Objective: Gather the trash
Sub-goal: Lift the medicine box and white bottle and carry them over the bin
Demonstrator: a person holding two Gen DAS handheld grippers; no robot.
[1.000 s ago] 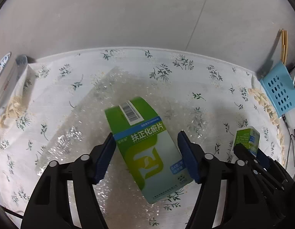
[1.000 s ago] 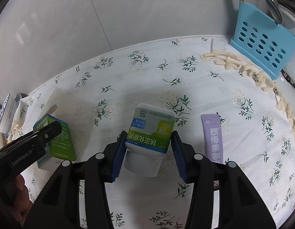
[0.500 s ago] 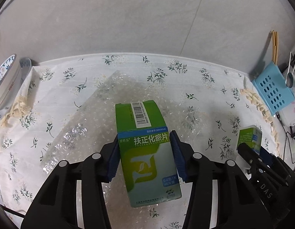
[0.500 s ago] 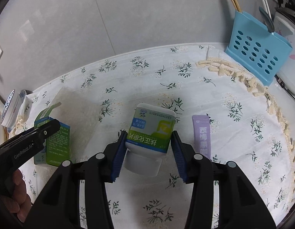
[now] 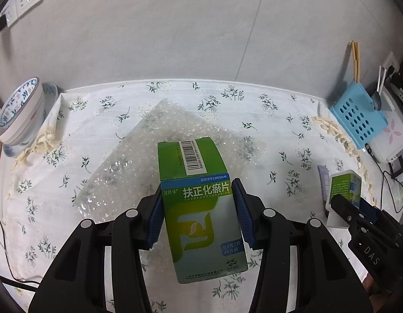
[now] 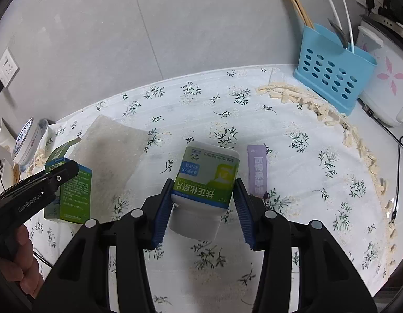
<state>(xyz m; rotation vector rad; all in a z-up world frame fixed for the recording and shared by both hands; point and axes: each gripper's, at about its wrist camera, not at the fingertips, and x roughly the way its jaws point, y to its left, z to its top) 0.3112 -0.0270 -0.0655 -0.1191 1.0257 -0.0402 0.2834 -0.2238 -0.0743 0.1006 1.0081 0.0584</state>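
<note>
1. Above the flowered tablecloth (image 5: 266, 120), left gripper (image 5: 199, 214): jaws just drawn in, now clamped on the green medicine box (image 5: 201, 203), blue pads (image 5: 155, 219) pressing its two narrow sides about halfway along.
2. Over the same cloth, right gripper (image 6: 202, 207): closed on the white pill bottle (image 6: 201, 190), pads against the labelled body, cap end pointing back toward the camera.
3. Both held clear of the cloth, by the look of it; box above the bubble wrap sheet (image 5: 159, 140), bottle just beside the purple sachet (image 6: 257, 169), which lies flat.
4. Box: likely light thin card, easily dented, end flap seemingly open in the right view; best gripped on the narrow sides near the middle, gently.
5. Bottle: rigid plastic, smooth and probably slippery; best gripped across the flat-sided body, not the cap.
6. Remaining trash, judging by the task: sachet and bubble wrap, both thin and limp; edge pinches needed.
</note>
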